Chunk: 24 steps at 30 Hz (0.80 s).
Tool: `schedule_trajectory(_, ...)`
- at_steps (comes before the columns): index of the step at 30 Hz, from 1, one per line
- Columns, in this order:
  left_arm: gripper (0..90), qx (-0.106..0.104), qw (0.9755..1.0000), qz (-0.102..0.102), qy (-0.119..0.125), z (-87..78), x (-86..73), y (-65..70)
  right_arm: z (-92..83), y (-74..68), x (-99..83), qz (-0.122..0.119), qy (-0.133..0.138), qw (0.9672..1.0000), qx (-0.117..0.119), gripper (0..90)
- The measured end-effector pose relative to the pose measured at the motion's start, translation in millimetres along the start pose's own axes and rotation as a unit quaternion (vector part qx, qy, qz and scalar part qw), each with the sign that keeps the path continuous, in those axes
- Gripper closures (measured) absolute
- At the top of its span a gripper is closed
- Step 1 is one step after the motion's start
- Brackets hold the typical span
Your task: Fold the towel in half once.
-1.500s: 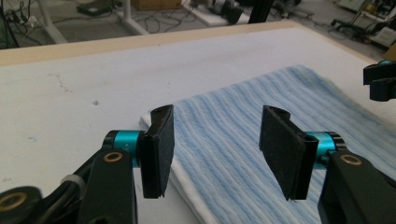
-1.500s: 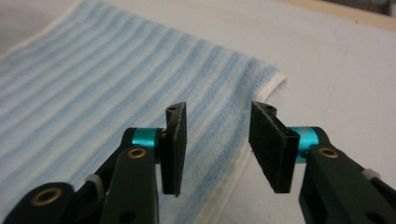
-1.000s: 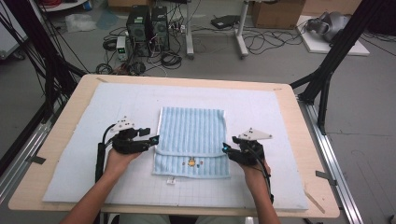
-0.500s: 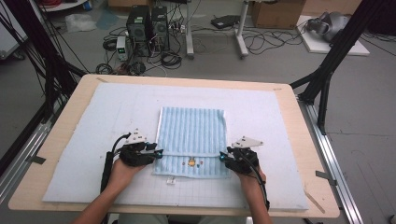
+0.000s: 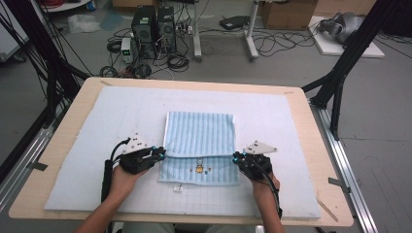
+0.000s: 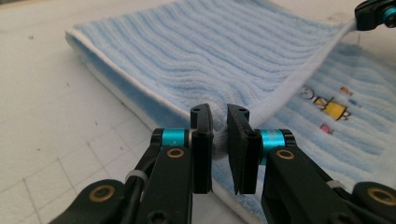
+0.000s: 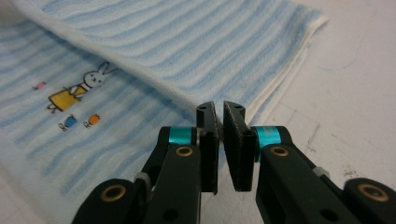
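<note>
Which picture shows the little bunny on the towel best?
The right gripper view: the bunny is big and sharp on the towel, with ears and yellow dress clear. The left gripper view shows it smaller, sideways near the edge. The high view shows just tiny coloured specks.

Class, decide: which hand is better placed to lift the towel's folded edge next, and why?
Neither clearly. The left tongs pinch the towel edge on one side; the right tongs seem closed on the opposite corner. Probably both lift together.

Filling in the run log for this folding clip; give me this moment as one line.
work: folding towel | left tongs: just closed on folded edge's corner | right tongs: just closed on other corner | towel: on mat
</note>
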<state>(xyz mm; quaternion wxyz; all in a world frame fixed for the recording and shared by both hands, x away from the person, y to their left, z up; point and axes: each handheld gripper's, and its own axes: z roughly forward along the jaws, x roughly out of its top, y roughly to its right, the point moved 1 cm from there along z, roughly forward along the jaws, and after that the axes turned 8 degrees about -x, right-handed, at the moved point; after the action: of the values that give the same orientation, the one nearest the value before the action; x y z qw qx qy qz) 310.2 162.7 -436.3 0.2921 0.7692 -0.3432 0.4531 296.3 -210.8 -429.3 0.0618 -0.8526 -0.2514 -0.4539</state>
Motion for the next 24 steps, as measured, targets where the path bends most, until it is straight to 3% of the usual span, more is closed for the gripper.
schedule_trajectory(4,79.9,-0.011,0.9999,-0.011,0.005,-9.3,1.3,5.4,-12.4,-2.9,0.3,-0.002,0.010,0.9999,0.006,84.4)
schedule_trajectory(15,79.8,-0.037,0.9992,-0.011,-0.012,-26.5,-13.5,29.9,-42.2,-16.8,-15.5,-0.020,0.004,0.9996,0.018,84.4)
schedule_trajectory(24,79.9,-0.049,0.9981,-0.018,-0.034,-29.3,-24.4,36.5,-49.3,-27.1,-25.3,-0.036,-0.010,0.9991,0.023,84.4)
